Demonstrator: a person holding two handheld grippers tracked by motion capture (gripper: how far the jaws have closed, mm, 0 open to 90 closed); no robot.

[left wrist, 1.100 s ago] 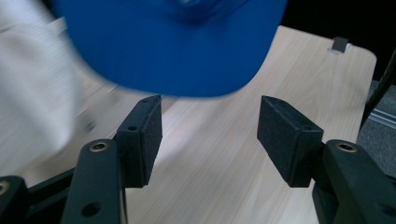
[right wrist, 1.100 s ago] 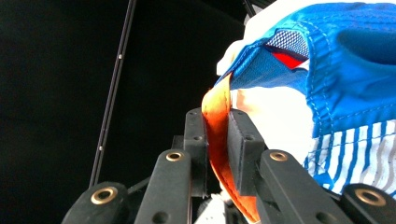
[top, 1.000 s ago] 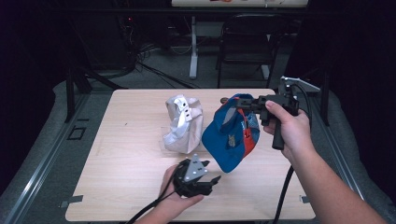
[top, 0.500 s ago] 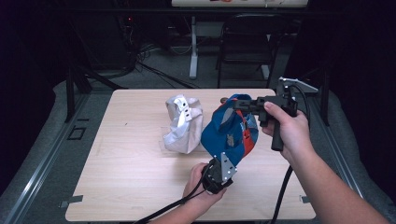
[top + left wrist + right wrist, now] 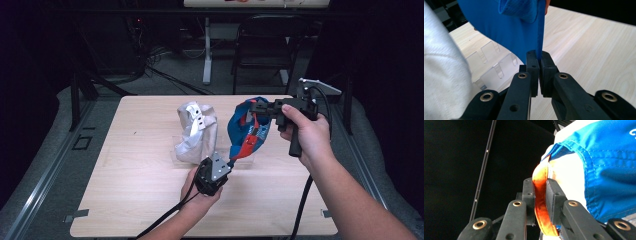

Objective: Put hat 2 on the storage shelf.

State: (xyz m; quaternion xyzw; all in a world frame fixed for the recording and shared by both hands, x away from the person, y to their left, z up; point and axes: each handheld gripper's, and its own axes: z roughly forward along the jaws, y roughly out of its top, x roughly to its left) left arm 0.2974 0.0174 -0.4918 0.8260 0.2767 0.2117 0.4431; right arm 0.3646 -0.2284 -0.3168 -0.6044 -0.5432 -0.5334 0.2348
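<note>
A blue cap (image 5: 248,127) with an orange strap hangs above the table between both grippers. My right gripper (image 5: 255,106) holds it from the top, jaws shut on the orange strap (image 5: 540,202) beside the blue cloth (image 5: 609,170). My left gripper (image 5: 231,161) is below it, shut on the cap's blue lower edge (image 5: 506,27); in the left gripper view (image 5: 539,62) the cloth runs up from between the jaws. A white cap (image 5: 196,132) rests on a clear plastic stand (image 5: 491,67) just left of the blue cap.
The wooden table (image 5: 130,200) has bare surface at its left and front. A black chair (image 5: 265,45) and a white post stand behind it on the dark floor. Cables trail from both grippers towards the front edge.
My left gripper has moved up and to the right from the table's front, reached the blue cap's lower edge and shut on it. The cap now hangs stretched and narrower. The right gripper has stayed put.
</note>
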